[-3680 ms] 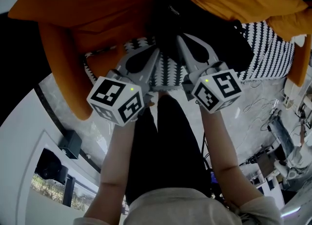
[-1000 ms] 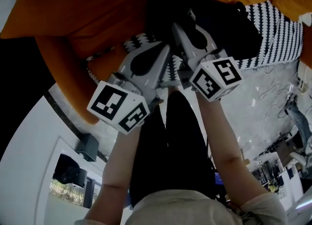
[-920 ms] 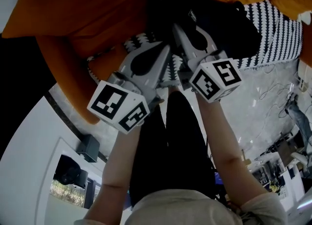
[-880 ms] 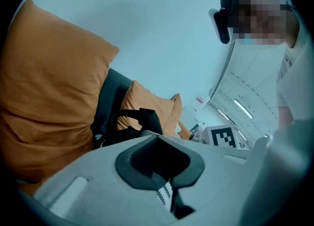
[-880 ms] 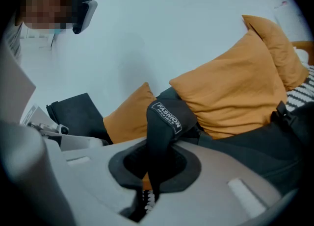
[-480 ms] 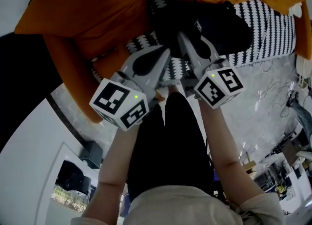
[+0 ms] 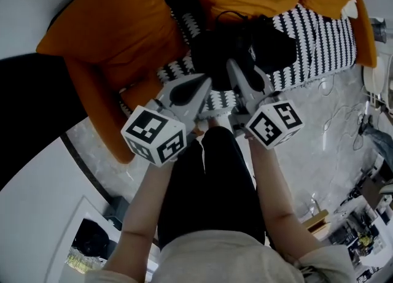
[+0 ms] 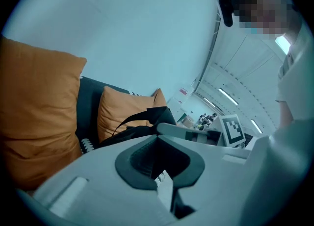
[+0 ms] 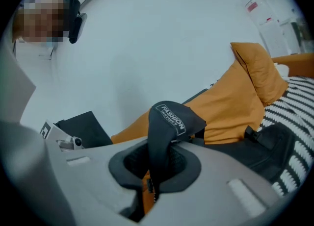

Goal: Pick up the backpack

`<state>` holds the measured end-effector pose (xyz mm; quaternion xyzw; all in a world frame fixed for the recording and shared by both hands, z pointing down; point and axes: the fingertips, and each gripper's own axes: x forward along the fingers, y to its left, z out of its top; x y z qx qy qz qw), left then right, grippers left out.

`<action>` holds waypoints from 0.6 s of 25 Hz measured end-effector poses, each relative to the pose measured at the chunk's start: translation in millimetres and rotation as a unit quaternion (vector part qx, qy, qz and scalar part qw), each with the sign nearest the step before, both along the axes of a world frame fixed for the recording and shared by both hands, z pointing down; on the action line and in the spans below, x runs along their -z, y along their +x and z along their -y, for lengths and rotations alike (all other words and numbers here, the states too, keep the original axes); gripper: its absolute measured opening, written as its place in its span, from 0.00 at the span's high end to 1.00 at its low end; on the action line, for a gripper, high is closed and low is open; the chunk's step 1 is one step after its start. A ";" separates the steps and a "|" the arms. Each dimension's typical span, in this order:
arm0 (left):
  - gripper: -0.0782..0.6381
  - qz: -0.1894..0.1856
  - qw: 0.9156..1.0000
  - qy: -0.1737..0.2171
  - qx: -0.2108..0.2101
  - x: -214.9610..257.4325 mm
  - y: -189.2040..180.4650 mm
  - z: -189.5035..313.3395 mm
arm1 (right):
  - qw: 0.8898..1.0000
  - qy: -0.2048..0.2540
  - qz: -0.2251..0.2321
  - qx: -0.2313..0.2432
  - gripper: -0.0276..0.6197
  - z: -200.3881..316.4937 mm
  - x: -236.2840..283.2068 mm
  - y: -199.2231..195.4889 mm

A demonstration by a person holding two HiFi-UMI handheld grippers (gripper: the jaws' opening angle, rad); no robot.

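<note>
The black backpack (image 7: 255, 45) hangs just above the black-and-white striped cover (image 7: 319, 36) of the orange sofa (image 7: 116, 36). My right gripper (image 7: 233, 67) is shut on its top strap, a black band with a white label (image 9: 171, 119) that runs up between the jaws. My left gripper (image 7: 206, 80) is at the bag's left edge with its jaws together. In the left gripper view, black fabric and a strap loop (image 8: 140, 121) come out right at its tips (image 8: 160, 128). The exact pinch point there is hidden.
Orange cushions (image 8: 125, 110) lean against the sofa's back. The person's dark trousers (image 7: 209, 183) stand close in front of the sofa. Loose cables (image 7: 334, 82) lie on the marble floor (image 7: 307, 147) to the right. A white wall (image 9: 162, 38) is behind the sofa.
Both grippers have risen together and drawn back from the sofa. The backpack has come up with them off the striped cover and now looks smaller in the head view.
</note>
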<state>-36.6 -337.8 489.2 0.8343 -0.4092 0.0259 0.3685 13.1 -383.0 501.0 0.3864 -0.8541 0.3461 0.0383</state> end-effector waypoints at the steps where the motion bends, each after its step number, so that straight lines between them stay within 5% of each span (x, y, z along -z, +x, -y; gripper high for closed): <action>1: 0.88 -0.001 1.000 0.000 0.000 4.4 3.4 -2.2 | 1.000 0.002 -0.002 -0.004 0.93 -1.5 5.4 6.4; 15: 0.88 -0.021 0.999 0.041 -0.014 77.5 19.5 -33.8 | 0.999 0.041 -0.017 -0.028 0.93 -33.4 86.1 38.5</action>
